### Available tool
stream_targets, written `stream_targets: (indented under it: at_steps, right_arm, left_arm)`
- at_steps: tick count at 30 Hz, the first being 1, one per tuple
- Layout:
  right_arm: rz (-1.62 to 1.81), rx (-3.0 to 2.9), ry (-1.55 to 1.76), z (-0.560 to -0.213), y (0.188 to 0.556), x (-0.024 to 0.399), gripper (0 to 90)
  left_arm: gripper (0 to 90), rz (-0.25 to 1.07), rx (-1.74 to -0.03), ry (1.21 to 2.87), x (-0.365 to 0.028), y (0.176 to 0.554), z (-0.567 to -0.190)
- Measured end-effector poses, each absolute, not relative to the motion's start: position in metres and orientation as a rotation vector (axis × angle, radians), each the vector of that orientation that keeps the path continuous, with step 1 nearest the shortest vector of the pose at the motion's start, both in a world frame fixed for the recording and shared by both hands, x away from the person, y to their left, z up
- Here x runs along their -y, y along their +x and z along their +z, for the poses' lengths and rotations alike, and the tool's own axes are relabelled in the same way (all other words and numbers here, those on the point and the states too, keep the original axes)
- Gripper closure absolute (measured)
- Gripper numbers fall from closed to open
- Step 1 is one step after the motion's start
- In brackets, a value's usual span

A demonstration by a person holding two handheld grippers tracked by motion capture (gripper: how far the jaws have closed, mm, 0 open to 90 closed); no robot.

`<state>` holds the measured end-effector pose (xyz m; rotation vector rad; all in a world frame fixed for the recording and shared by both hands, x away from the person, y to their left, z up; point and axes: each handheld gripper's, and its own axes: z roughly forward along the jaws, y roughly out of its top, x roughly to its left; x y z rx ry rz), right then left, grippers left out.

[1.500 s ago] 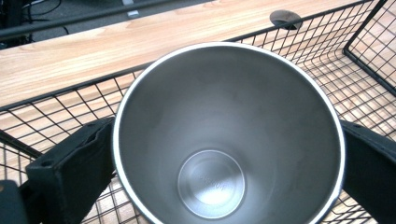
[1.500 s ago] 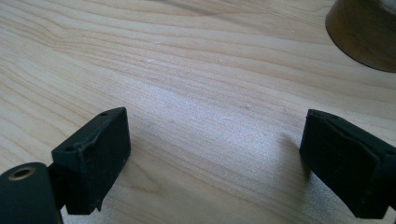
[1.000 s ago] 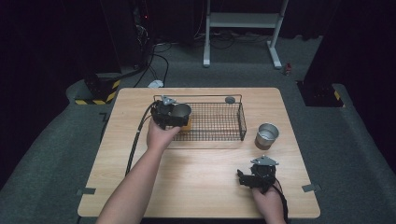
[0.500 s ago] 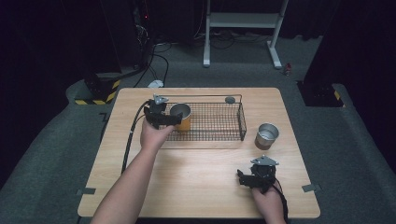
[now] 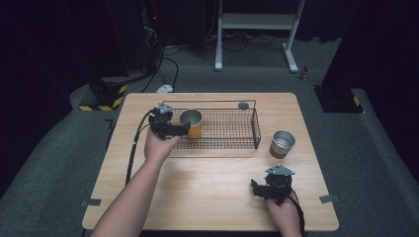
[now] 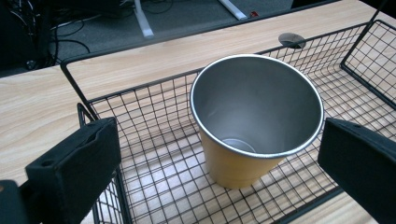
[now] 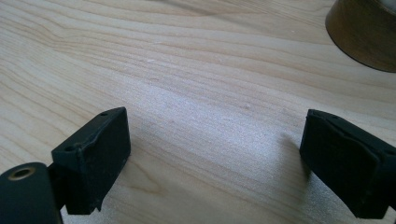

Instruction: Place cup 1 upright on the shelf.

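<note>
An orange cup (image 5: 191, 124) with a steel inside stands upright in the left end of a black wire basket (image 5: 232, 129). My left gripper (image 5: 180, 129) is at the basket's left end, open, with its jaws spread wide on either side of the cup and not touching it. In the left gripper view the cup (image 6: 254, 119) stands on the mesh just ahead of the left gripper (image 6: 219, 140). My right gripper (image 5: 269, 185) rests low near the table's front right, open. Its fingers (image 7: 95, 154) have only bare wood between them.
A metal cup (image 5: 282, 143) stands on the table to the right of the basket; its base (image 7: 364, 32) shows at the top right of the right gripper view. A small grey disc (image 5: 243, 105) lies behind the basket. The table (image 5: 207, 192) has bare wood in front.
My left gripper has let go of the orange cup and drawn back a little to the left. The cup now stands free in the basket. The right gripper has not moved.
</note>
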<state>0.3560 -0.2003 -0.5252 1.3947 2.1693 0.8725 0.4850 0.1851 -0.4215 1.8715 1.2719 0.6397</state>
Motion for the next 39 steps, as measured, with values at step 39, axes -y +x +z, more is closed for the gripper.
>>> stream_targets:
  at_steps: [39]
  right_arm:
    - [0.873,-2.172,1.392,-0.525,0.356,0.2,8.5]
  left_arm:
    - [1.9,0.55,-1.232,1.877,-0.219,0.416,-0.448]
